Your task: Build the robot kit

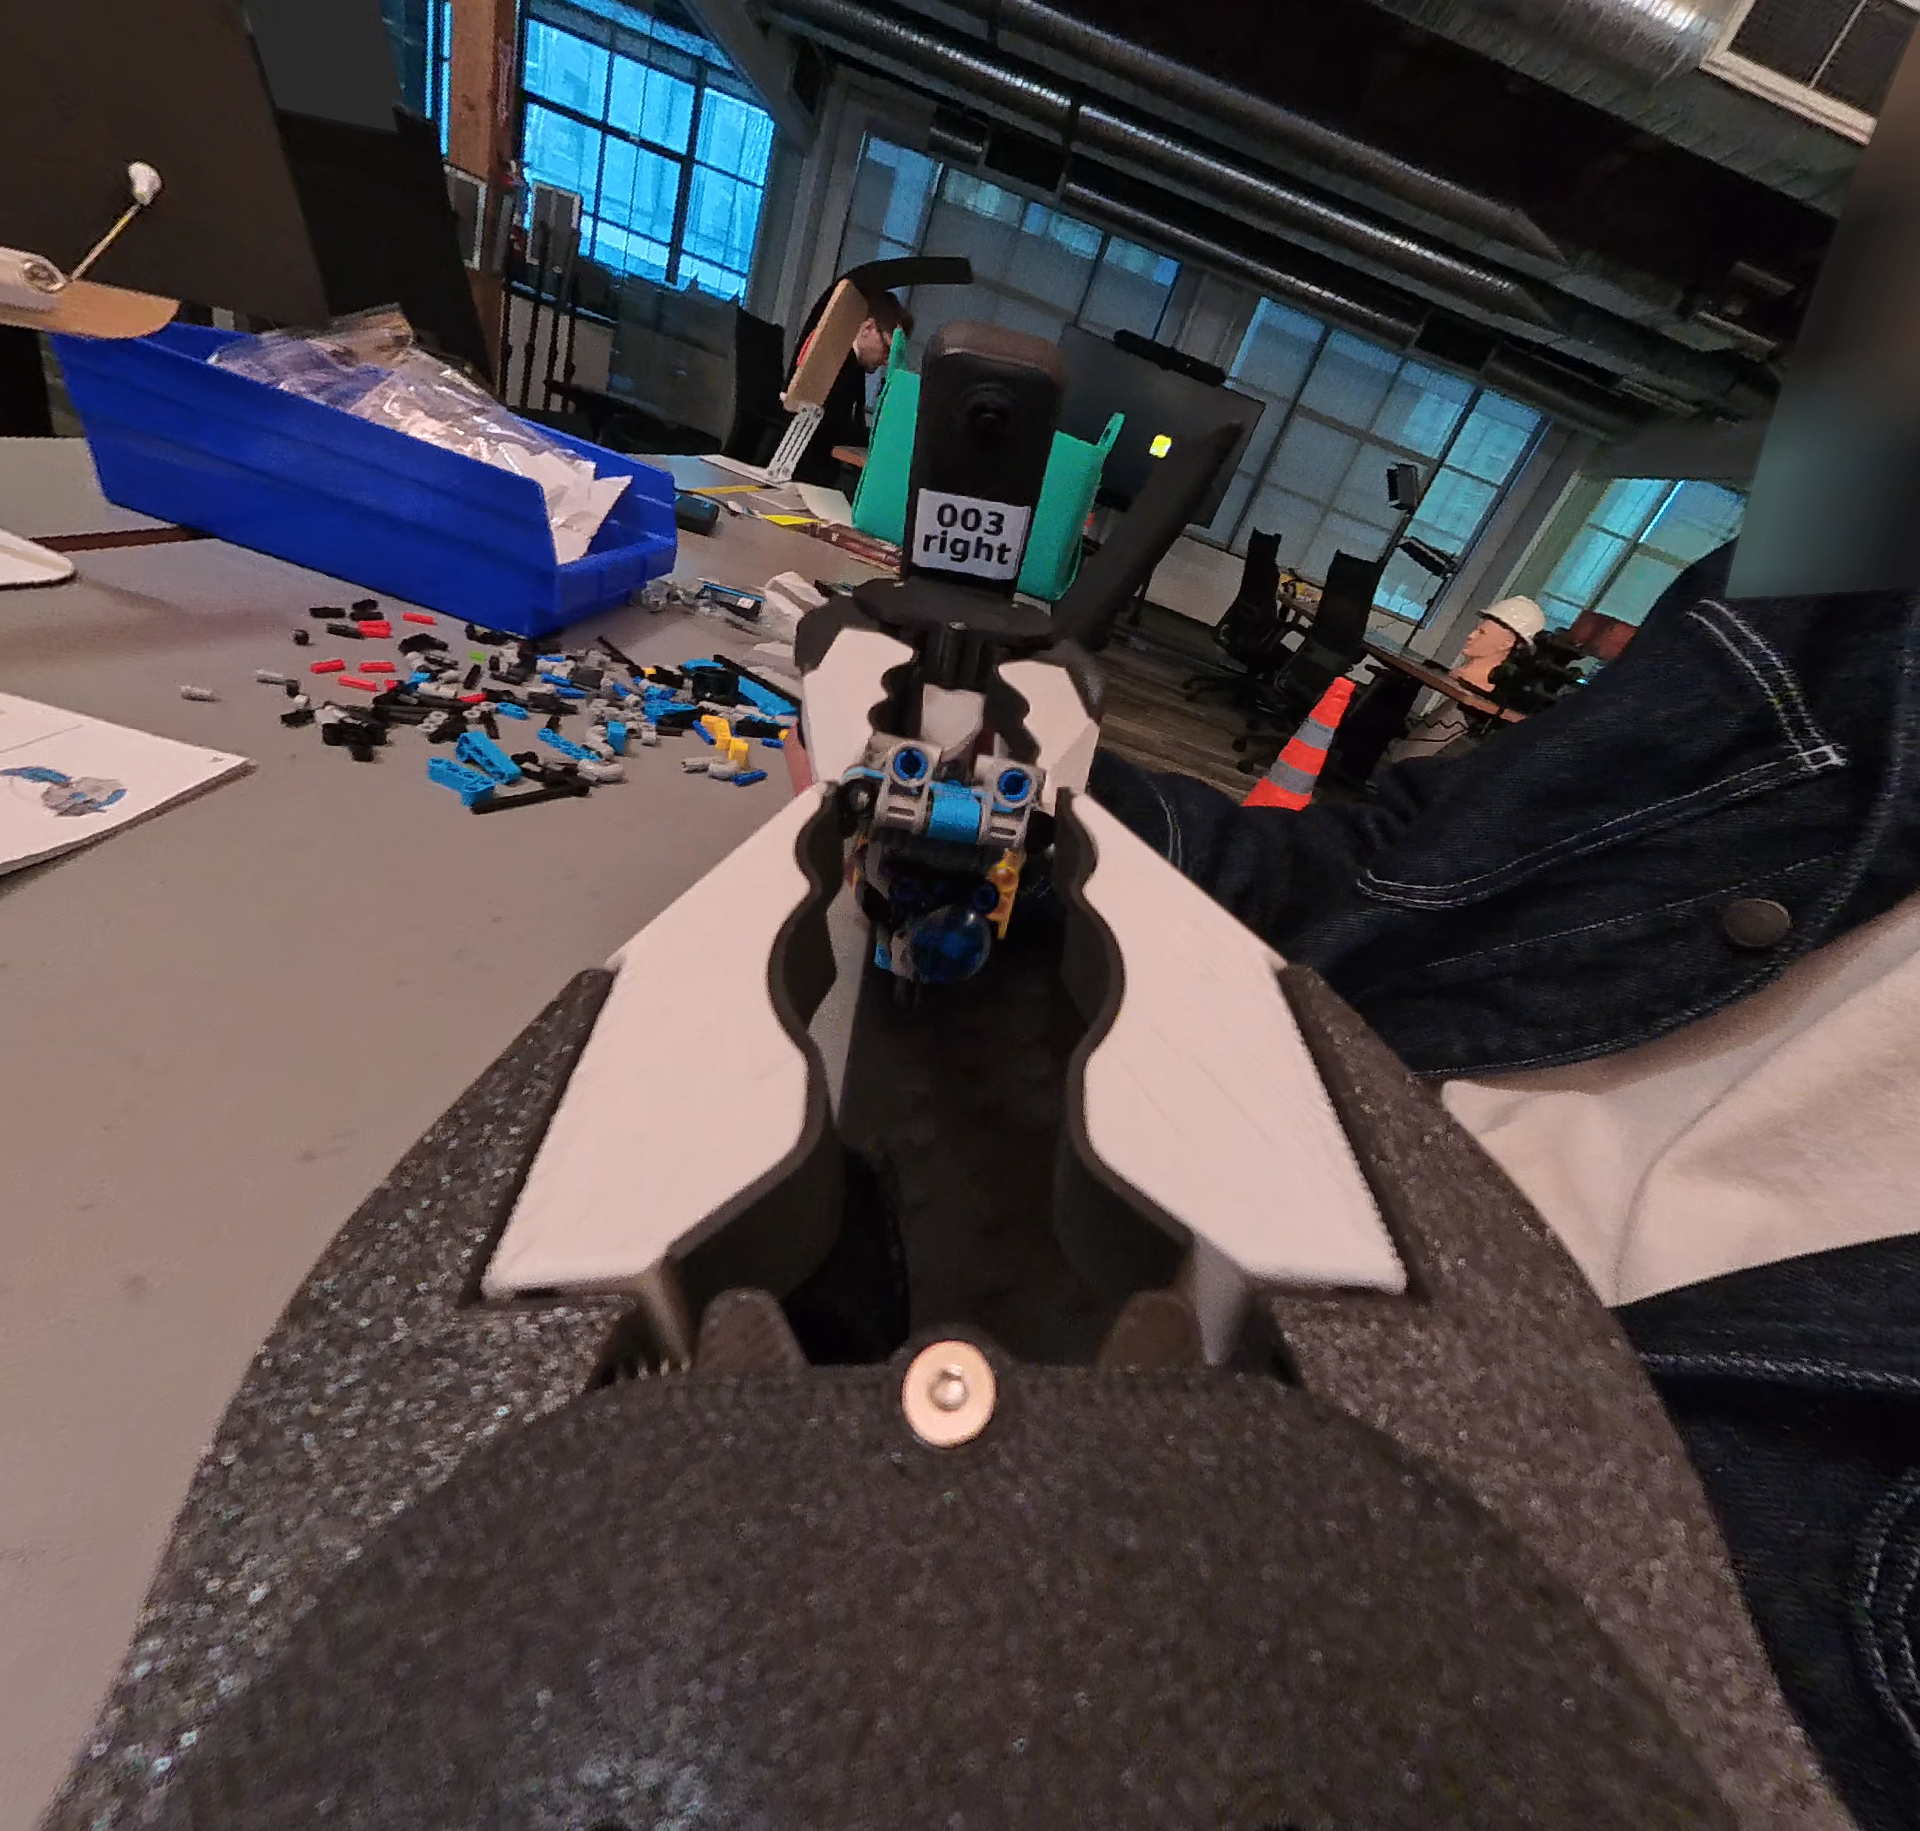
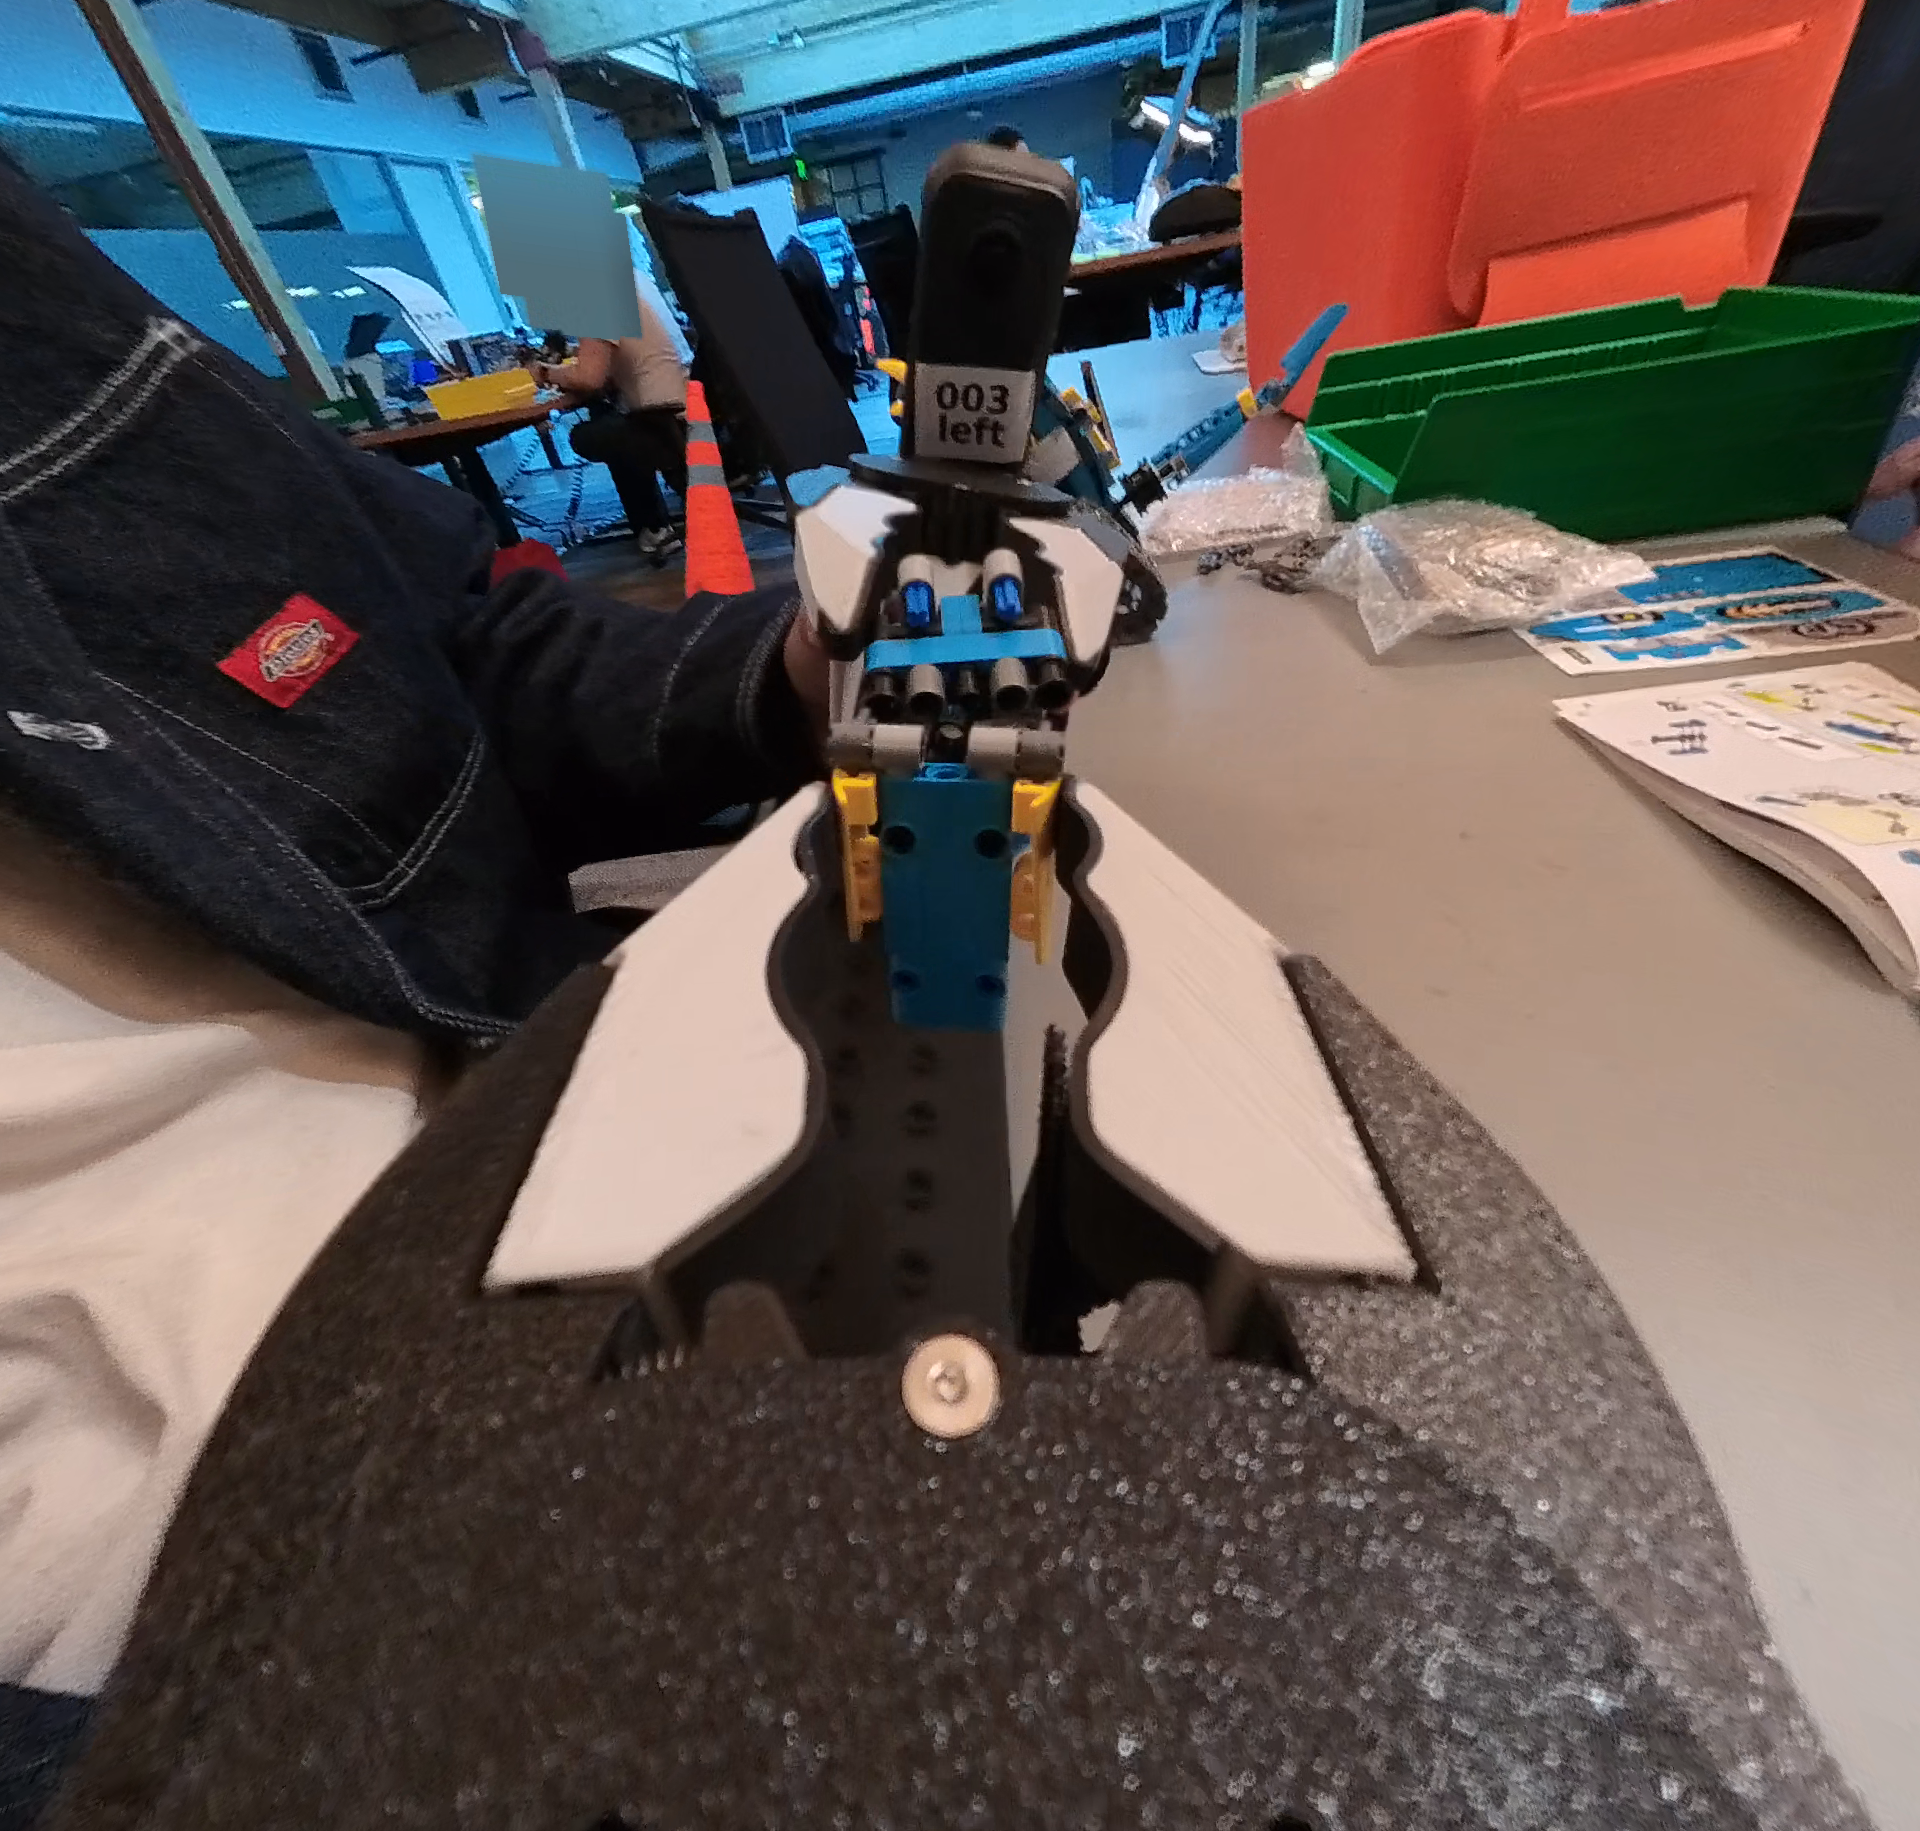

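Observation:
A small brick assembly of blue, grey, yellow and black parts is held in the air between both grippers, above the near edge of the grey table. My left gripper is shut on one end of it. My right gripper is shut on the other end, where a blue beam with yellow side pieces shows. The grippers face each other tip to tip: the right gripper shows in the left wrist view, and the left gripper shows in the right wrist view.
A blue bin with plastic bags, a scatter of loose bricks and an open booklet lie on the table. The right wrist view shows a green bin, an orange bag, plastic bags and a booklet. Only a small space, under 4 cm, lies between the two pairs of fingers.

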{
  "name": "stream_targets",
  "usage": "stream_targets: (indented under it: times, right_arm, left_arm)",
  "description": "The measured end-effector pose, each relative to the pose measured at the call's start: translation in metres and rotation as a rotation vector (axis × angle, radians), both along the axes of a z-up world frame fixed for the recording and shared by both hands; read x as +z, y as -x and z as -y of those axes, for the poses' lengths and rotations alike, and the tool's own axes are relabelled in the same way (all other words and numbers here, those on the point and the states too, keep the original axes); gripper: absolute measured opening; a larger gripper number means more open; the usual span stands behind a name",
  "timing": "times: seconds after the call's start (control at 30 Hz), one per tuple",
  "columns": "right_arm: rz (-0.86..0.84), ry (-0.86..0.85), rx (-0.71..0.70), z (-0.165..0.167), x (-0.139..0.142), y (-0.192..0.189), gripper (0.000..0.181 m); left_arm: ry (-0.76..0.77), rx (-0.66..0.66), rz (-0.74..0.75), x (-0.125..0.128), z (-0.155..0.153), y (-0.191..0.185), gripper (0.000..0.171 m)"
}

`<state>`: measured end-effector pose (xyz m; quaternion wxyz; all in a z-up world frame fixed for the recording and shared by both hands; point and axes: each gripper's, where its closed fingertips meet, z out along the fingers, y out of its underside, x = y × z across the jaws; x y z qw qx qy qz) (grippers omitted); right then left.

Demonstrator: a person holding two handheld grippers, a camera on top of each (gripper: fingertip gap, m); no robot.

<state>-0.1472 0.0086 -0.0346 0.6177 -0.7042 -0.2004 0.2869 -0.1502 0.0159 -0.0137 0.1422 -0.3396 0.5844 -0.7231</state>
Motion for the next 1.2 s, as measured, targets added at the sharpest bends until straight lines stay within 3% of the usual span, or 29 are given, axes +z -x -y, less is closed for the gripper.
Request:
stream_targets:
  times: [0.13, 0.33, 0.6, 0.77, 1.03, 1.2]
  right_arm:
    - [0.036, 0.044, -0.016, -0.004, -0.010, 0.001, 0.041]
    - [-0.006, 0.026, 0.001, -0.002, -0.003, 0.002, 0.040]
    - [0.116, 0.128, -0.121, -0.018, -0.031, -0.010, 0.041]
    - [0.077, 0.069, -0.093, -0.016, -0.017, 0.000, 0.040]
    - [0.096, 0.108, -0.054, -0.014, -0.025, 0.009, 0.041]
    - [0.107, 0.117, -0.054, -0.013, -0.027, 0.008, 0.040]
  left_arm:
    - [-0.017, 0.030, -0.027, -0.007, -0.002, -0.005, 0.040]
    - [-0.049, 0.038, -0.031, -0.010, 0.001, -0.007, 0.040]
    - [0.089, -0.007, 0.007, 0.009, -0.003, 0.001, 0.039]
    - [0.072, 0.016, 0.021, 0.008, -0.005, -0.001, 0.039]
    - [-0.170, 0.154, 0.099, -0.006, -0.005, -0.009, 0.039]
    - [-0.214, 0.146, 0.087, -0.013, -0.006, -0.008, 0.040]
